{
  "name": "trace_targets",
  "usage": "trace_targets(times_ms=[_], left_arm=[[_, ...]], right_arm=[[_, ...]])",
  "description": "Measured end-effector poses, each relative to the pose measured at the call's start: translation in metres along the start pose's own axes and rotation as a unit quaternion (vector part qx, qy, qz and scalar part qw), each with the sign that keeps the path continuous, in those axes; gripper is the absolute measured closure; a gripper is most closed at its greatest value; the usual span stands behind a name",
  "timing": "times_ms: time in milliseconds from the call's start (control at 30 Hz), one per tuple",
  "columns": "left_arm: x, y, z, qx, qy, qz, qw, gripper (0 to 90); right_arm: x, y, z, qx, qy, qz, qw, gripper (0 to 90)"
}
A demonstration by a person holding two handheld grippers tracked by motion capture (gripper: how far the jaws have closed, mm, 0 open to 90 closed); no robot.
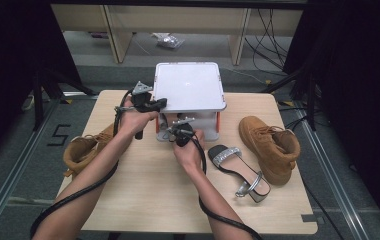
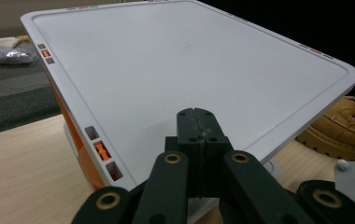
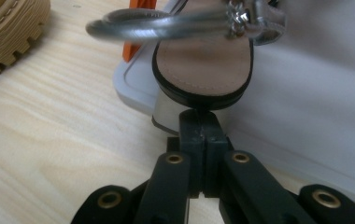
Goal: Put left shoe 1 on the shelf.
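On the counter (image 1: 143, 200) stands a white box (image 1: 190, 87), a boot (image 1: 270, 147) to its right. The left gripper (image 2: 196, 114) has its fingers pressed together on nothing, over the lid's near left corner. A sandal (image 3: 203, 65) leans at the box's front, long axis running away from the right gripper (image 3: 199, 116), heel nearest. Those fingers are closed too, tips at the heel's rim; whether they pinch it I cannot tell. The right hand is nearer

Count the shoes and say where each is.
4. One tan suede boot at the table's left edge; second tan boot at its right; silver-strapped sandal beside that boot; second sandal on the white plastic box's base.
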State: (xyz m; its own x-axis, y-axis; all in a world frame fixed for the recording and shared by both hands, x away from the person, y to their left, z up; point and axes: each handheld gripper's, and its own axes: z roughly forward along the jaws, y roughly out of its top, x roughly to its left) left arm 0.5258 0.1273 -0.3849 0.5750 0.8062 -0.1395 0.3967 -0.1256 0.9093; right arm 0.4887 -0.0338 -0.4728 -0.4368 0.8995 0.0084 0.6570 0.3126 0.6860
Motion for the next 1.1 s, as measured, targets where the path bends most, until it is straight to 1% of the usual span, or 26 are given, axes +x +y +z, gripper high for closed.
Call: trace_targets(times_ms=[33,67,100,167,200,233,267,367,400,500,533,567,600,667,700,733,800,833,867,933,967,1000,1067,1100], left_arm=[[0.000,0.000,0.000,0.000,0.000,-0.001,1.0000,89.7],[0.000,0.000,0.000,0.000,0.000,-0.001,1.0000,89.6],[0.000,0.000,0.000,0.001,0.000,-0.001,1.0000,89.7],[0.000,0.000,0.000,-0.001,0.000,-0.001,1.0000,89.7],[0.000,0.000,0.000,-0.001,0.000,0.000,1.0000,89.7],[0.000,0.000,0.000,-0.001,-0.001,-0.002,1.0000,89.7],[0.000,0.000,0.000,-0.001,-0.001,-0.002,1.0000,89.7],[0.000,0.000,0.000,-0.002,0.000,-0.002,1.0000,89.7],[0.000,0.000,0.000,-0.001,0.001,-0.001,1.0000,89.7],[0.000,0.000,0.000,-0.001,0.000,-0.001,1.0000,89.7],[0.000,0.000,0.000,-0.001,0.000,-0.002,1.0000,89.7],[0.000,0.000,0.000,-0.001,0.000,-0.002,1.0000,89.7],[0.000,0.000,0.000,-0.001,0.000,-0.003,1.0000,89.7],[0.000,0.000,0.000,-0.002,0.000,-0.004,1.0000,89.7],[0.000,0.000,0.000,-0.004,0.000,-0.005,1.0000,89.7],[0.000,0.000,0.000,-0.004,-0.001,-0.005,1.0000,89.6],[0.000,-0.001,0.000,-0.005,0.001,-0.005,1.0000,89.6],[-0.001,-0.001,0.000,-0.006,0.001,-0.005,1.0000,89.6],[0.000,0.000,0.000,-0.003,0.001,-0.002,1.0000,89.6],[0.000,0.000,0.000,-0.003,0.001,-0.004,1.0000,89.6],[0.000,0.000,0.000,-0.004,0.000,-0.005,1.0000,89.5],[0.000,0.000,0.000,-0.004,0.000,-0.006,1.0000,89.5],[0.000,0.000,0.000,-0.004,0.002,-0.005,1.0000,89.4],[0.000,0.000,0.000,-0.004,0.002,-0.005,1.0000,89.3]], right_arm=[[0.001,0.001,0.002,-0.002,0.001,0.002,1.0000,90.0],[0.001,0.002,0.003,0.000,-0.004,-0.005,1.0000,90.0],[0.001,0.002,0.004,0.004,-0.005,-0.003,1.0000,90.0],[0.000,0.003,0.007,-0.005,-0.006,-0.003,1.0000,90.0],[0.000,0.003,0.008,-0.004,-0.006,-0.002,1.0000,90.0],[0.000,0.003,0.009,-0.006,-0.007,-0.004,0.9999,90.0],[0.000,0.004,0.012,-0.012,-0.007,-0.011,0.9998,90.0],[0.000,0.004,0.014,-0.015,-0.014,-0.013,0.9997,90.0],[0.000,0.005,0.015,-0.019,-0.010,-0.014,0.9997,90.0],[0.000,0.005,0.016,-0.021,-0.011,-0.018,0.9996,90.0],[0.001,0.006,0.017,-0.019,-0.005,-0.016,0.9997,89.5],[0.001,0.006,0.017,-0.019,-0.005,-0.016,0.9997,89.5],[0.001,0.006,0.017,-0.018,-0.003,-0.015,0.9997,88.6],[0.000,0.006,0.016,-0.017,0.004,-0.015,0.9997,83.5],[-0.001,0.005,0.016,-0.020,0.004,-0.023,0.9995,81.9],[0.000,0.005,0.014,-0.017,0.006,-0.018,0.9997,81.5],[-0.002,0.004,0.009,-0.023,0.008,-0.017,0.9996,78.2],[-0.003,0.004,0.005,-0.021,0.008,-0.021,0.9995,75.3],[-0.004,0.004,0.002,-0.019,0.010,-0.019,0.9996,74.0],[-0.007,0.002,-0.006,-0.020,0.011,-0.024,0.9994,70.9],[-0.010,0.000,-0.012,-0.018,0.014,-0.027,0.9994,68.7],[-0.011,-0.002,-0.016,-0.019,0.020,-0.026,0.9993,67.3],[-0.014,-0.008,-0.027,-0.018,0.020,-0.034,0.9990,63.8],[-0.016,-0.012,-0.032,-0.016,0.025,-0.034,0.9990,62.1]])
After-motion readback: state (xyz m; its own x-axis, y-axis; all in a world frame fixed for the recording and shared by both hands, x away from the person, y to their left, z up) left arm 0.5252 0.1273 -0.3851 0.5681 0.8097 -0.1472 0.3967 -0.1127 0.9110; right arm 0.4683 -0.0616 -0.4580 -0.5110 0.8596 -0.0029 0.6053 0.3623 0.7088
